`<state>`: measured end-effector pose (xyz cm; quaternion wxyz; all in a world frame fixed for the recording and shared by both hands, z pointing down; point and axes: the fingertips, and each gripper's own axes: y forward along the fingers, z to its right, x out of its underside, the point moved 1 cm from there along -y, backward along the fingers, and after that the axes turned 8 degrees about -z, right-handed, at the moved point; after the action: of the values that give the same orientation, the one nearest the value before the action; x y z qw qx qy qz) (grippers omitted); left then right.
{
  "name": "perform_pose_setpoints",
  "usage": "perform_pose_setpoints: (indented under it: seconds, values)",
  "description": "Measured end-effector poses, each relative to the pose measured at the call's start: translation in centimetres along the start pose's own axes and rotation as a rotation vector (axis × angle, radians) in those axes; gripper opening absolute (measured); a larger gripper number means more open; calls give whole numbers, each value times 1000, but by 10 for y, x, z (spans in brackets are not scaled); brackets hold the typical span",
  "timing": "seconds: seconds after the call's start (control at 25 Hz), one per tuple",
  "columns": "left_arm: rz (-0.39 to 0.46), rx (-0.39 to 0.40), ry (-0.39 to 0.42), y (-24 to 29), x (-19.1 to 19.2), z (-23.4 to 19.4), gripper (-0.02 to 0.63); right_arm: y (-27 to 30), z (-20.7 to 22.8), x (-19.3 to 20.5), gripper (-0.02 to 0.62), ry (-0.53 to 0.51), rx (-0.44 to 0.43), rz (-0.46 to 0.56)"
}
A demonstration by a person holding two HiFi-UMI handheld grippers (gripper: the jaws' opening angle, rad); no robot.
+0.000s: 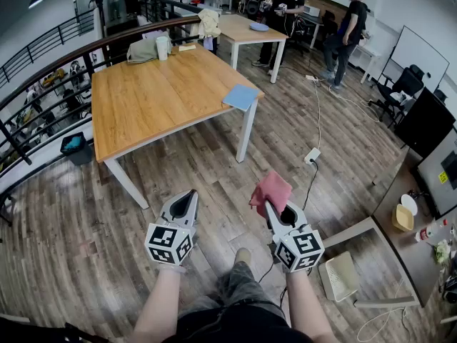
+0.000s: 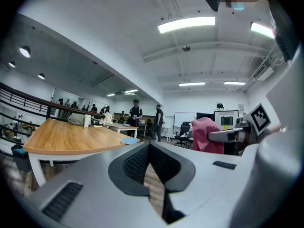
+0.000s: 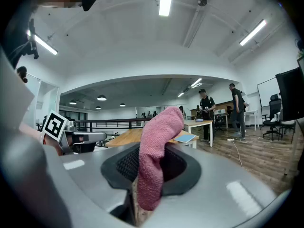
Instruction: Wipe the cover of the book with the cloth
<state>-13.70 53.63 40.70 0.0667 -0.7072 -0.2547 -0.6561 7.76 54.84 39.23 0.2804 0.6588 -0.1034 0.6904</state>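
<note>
Figure: my right gripper (image 1: 273, 207) pinches the pink cloth (image 1: 270, 190) in its fingers; my left gripper (image 1: 192, 194) keeps fingers pressed together, empty. Blue book (image 1: 241, 96) lies at the near right corner of the counter (image 1: 150, 98).

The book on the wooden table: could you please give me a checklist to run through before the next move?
1. Cloth gripped: ok, the right gripper is shut on the pink cloth.
2. Spare left gripper free: ok, shut and empty.
3. Book cover bare: ok, nothing lies on the blue book.
4. Book within reach: not ok, the table stands well ahead.
5. Book seated firmly: cannot tell, it lies right at the table's corner.
</note>
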Motion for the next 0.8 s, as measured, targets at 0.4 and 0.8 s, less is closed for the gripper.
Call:
perform_pose_setpoints:
  seconds: [0.4, 0.8]
  values:
    - [-13, -33, -16, 87, -16, -32, -3, 79, 62, -6, 97, 9, -38, -38]
    - [-24, -58, -22, 172, -31, -35, -3, 132, 143, -22, 97, 25, -50, -48]
